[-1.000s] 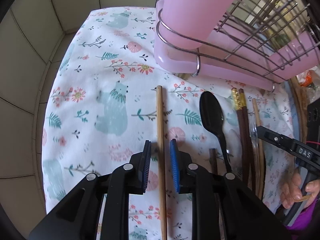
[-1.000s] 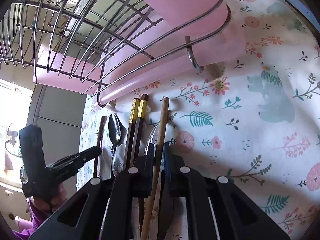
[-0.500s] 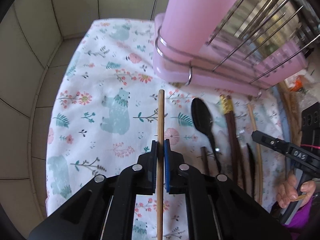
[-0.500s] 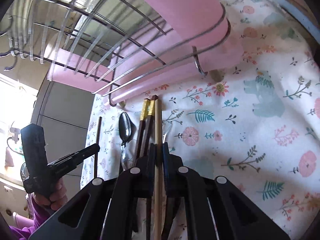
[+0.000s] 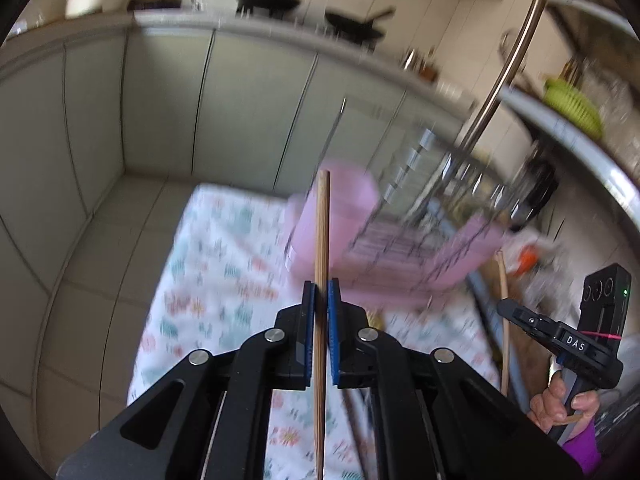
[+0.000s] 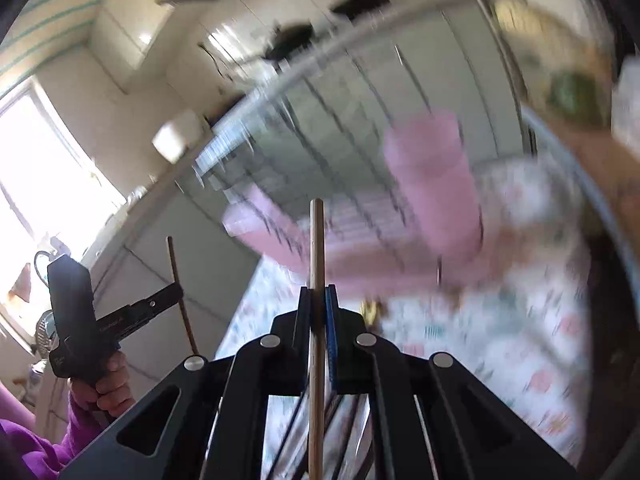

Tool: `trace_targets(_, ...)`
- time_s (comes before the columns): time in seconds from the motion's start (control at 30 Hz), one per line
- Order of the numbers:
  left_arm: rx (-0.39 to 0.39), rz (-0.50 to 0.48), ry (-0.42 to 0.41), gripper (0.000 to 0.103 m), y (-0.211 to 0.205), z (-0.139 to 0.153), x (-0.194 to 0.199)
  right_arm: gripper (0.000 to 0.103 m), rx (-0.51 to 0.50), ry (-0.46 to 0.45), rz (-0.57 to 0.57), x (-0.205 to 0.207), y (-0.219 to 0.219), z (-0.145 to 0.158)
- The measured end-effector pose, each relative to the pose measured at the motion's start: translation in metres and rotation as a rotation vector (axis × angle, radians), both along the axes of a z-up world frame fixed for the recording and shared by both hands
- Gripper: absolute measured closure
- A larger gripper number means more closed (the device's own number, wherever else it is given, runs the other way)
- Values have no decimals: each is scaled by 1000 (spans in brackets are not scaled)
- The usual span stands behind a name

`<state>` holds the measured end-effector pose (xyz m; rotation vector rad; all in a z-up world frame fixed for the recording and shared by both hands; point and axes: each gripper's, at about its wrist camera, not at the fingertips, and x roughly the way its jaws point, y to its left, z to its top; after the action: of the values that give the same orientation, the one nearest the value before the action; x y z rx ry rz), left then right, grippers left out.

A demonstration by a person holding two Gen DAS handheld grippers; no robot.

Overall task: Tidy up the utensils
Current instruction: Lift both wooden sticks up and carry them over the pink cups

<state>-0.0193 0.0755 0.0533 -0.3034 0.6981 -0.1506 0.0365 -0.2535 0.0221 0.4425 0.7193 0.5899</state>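
Now both tongs, left (image 5: 321,295) and right (image 6: 319,300), each clamp one chopstick (image 5: 322,240) near the pink holder (image 5: 336,220).

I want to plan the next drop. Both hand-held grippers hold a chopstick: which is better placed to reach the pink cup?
Probably left. The left hand-held gripper aims its chopstick at the pink cup; the right hand-held gripper aims its chopstick left of it. Blur limits certainty.

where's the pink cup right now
Left wrist view: the pink cup stands centre frame at the rack's left end, on the floral cloth, behind the chopstick.
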Motion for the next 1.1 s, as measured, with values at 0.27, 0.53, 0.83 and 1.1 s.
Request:
trace_targets(0.27, -61, 56, -256, 97, 8, 84, 10, 96, 21, -353, -146, 10, -22, 92)
trace_targets(0.53, -77, 139, -388, 97, 5, 119, 63, 96, -20, -606, -295, 42, -33, 141)
trace_targets(0.83, 14, 189, -493, 97, -4, 115, 104, 96, -80, -686, -396, 87, -33, 132)
trace_targets(1.1, 43, 155, -396, 97, -9, 74, 129, 96, -130, -604, -397, 114, -28, 93)
